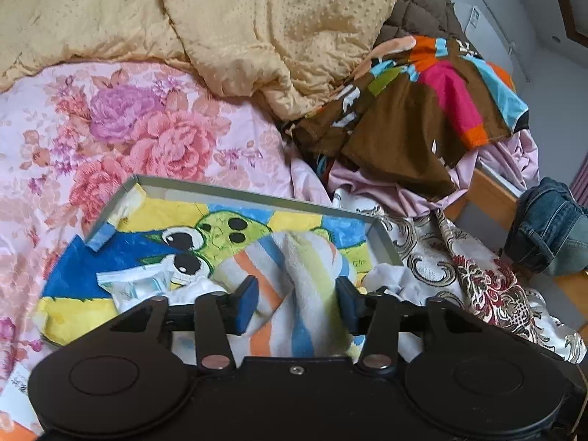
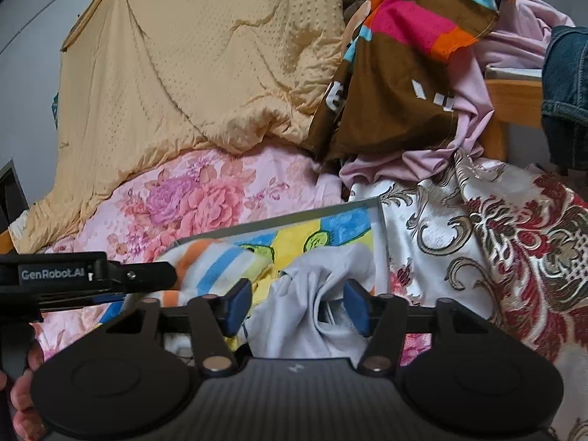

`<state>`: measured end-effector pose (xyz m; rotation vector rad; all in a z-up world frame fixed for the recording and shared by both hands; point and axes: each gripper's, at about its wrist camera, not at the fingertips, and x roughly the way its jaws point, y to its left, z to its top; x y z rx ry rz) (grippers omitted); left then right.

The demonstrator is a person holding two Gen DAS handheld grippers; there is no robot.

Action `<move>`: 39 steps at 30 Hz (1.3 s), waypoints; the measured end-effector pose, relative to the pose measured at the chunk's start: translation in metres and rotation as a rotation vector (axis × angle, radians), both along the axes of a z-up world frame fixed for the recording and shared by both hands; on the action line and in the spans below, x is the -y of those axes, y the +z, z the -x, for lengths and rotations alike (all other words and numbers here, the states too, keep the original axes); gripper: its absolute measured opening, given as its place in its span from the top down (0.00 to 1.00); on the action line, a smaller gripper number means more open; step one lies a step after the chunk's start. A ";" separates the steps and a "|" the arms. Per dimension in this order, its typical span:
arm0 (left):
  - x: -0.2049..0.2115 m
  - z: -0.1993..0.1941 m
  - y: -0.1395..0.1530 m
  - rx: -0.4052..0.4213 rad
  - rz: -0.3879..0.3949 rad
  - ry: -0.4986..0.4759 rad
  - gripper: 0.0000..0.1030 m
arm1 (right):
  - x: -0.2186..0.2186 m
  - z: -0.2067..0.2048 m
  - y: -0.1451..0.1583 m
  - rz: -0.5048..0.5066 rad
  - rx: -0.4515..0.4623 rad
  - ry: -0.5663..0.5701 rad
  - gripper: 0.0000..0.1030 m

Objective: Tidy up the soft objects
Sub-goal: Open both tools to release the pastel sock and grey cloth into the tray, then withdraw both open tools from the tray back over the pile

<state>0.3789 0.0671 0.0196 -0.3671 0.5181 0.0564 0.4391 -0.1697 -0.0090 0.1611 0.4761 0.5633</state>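
A shallow grey tray (image 1: pixel 235 193) lies on the bed, lined with a bright cartoon towel (image 1: pixel 220 228) that shows a green character. A pastel striped towel (image 1: pixel 294 257) is bunched on top of it, and a fold of it rises between the blue pads of my left gripper (image 1: pixel 298 303). Those pads stand apart and do not press it. In the right wrist view a white cloth (image 2: pixel 312 294) is heaped at the tray's (image 2: pixel 294 220) near corner, between the spread pads of my right gripper (image 2: pixel 297 308), which is open. The striped towel (image 2: pixel 217 264) lies just left of it.
A yellow quilt (image 1: pixel 257 18) covers the far bed above a pink floral sheet (image 1: pixel 147 128). On the right are a brown multicolour garment (image 1: pixel 422 103), pink cloth (image 1: pixel 507 154), brocade fabric (image 1: pixel 477 279) and jeans (image 1: pixel 551 228) by the wooden bed frame (image 1: pixel 488 191).
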 end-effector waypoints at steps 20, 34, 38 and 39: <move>-0.001 0.100 0.070 0.114 -0.067 0.062 0.11 | 0.034 0.080 0.080 -0.077 0.138 0.001 0.00; 0.020 0.223 0.075 0.225 -0.109 0.049 0.01 | 0.043 0.190 0.089 -0.032 0.150 0.034 0.00; 0.019 0.255 0.068 0.223 -0.129 0.061 0.01 | 0.039 0.217 0.084 0.001 0.165 0.039 0.00; 0.018 0.262 0.066 0.217 -0.130 0.066 0.01 | 0.037 0.223 0.083 0.005 0.166 0.041 0.00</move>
